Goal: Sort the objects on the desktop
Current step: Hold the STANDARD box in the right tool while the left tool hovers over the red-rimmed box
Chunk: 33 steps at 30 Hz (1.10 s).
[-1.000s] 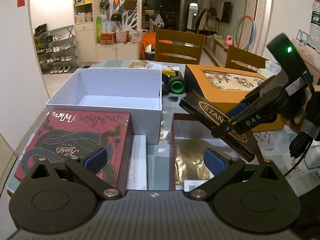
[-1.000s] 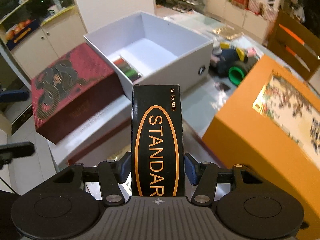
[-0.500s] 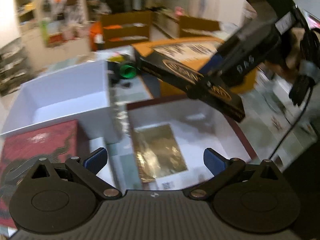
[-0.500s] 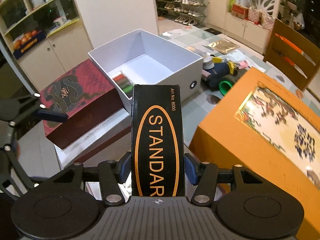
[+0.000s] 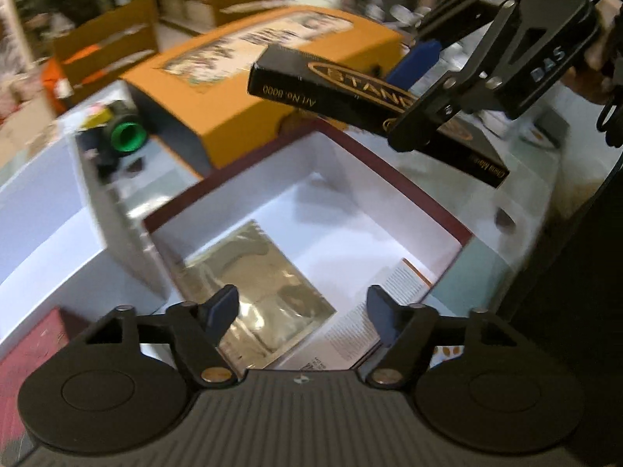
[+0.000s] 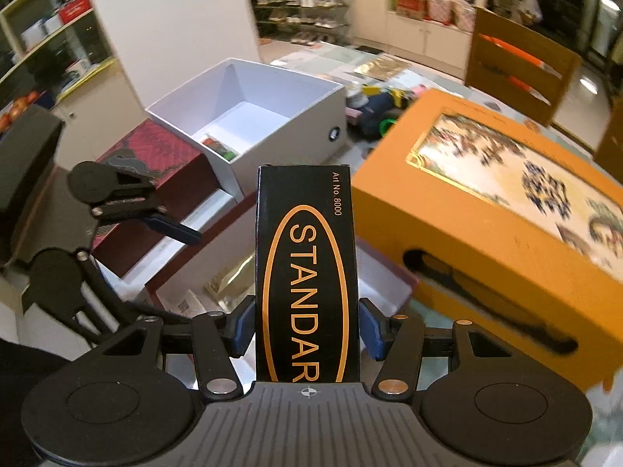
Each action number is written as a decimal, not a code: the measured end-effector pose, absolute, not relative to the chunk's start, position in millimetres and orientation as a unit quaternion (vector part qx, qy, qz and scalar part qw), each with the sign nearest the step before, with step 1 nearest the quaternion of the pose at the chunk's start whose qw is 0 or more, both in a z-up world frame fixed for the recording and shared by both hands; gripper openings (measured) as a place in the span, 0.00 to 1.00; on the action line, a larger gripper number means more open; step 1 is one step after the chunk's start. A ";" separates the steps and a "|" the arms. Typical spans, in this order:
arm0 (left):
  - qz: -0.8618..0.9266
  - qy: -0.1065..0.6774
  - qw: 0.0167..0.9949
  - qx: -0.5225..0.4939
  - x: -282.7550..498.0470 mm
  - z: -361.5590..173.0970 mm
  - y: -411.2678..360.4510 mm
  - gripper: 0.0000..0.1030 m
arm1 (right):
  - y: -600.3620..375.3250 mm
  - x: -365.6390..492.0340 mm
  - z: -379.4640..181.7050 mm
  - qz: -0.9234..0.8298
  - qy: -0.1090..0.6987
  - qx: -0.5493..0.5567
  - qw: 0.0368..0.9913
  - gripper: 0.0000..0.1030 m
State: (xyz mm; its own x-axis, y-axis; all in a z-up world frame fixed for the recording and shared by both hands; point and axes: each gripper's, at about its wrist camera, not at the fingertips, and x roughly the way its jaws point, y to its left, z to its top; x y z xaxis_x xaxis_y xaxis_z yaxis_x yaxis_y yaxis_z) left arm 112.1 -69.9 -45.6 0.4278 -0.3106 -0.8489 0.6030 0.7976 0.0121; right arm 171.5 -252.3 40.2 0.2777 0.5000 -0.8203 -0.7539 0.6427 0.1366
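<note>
My right gripper is shut on a black box printed "STANDAR" in orange; it shows in the left wrist view held in the air above the far rim of an open maroon-edged white box. That box holds a gold foil pouch and a printed leaflet. My left gripper is open and empty, low over the box's near side; it shows at the left in the right wrist view.
A large orange box lies to the right. An open white box with small coloured items and a red snake-patterned lid stand to the left. A dark roll with a green end lies behind.
My left gripper has swung right and forward over the open maroon-edged box. My right gripper has lifted the black box higher and further right.
</note>
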 end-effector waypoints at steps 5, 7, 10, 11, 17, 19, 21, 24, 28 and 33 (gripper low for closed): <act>-0.333 0.475 0.794 0.181 121.1 -54.9 -75.0 0.64 | -266.3 156.5 38.9 0.359 0.463 -0.117 0.802 0.56; -0.349 0.481 0.782 0.190 123.1 -59.2 -76.6 0.62 | -271.4 151.6 38.6 0.343 0.467 -0.108 0.808 0.56; -0.370 0.488 0.764 0.202 125.3 -65.9 -78.8 0.62 | -278.1 145.9 38.5 0.322 0.472 -0.097 0.815 0.56; -0.376 0.491 0.759 0.206 126.2 -68.2 -79.4 0.62 | -280.3 144.0 38.5 0.315 0.473 -0.094 0.817 0.56; -0.392 0.500 0.743 0.212 136.0 -77.9 -81.1 0.62 | -289.9 135.1 38.6 0.283 0.480 -0.079 0.827 0.56; -0.396 0.502 0.740 0.209 137.9 -78.6 -79.7 0.62 | -291.8 133.2 38.7 0.276 0.481 -0.075 0.829 0.56; -0.397 0.502 0.739 0.210 143.3 -79.1 -80.9 0.62 | -293.2 132.0 38.7 0.270 0.482 -0.071 0.831 0.56; -0.392 0.499 0.742 0.214 147.9 -78.6 -81.2 0.62 | -295.1 130.7 38.2 0.262 0.482 -0.067 0.833 0.56; -0.381 0.496 0.748 0.220 155.5 -77.6 -82.0 0.62 | -297.2 129.3 38.3 0.254 0.483 -0.062 0.836 0.56; -0.360 0.497 0.748 0.253 160.4 -84.0 -85.8 0.62 | -299.3 128.0 39.1 0.245 0.482 -0.058 0.839 0.56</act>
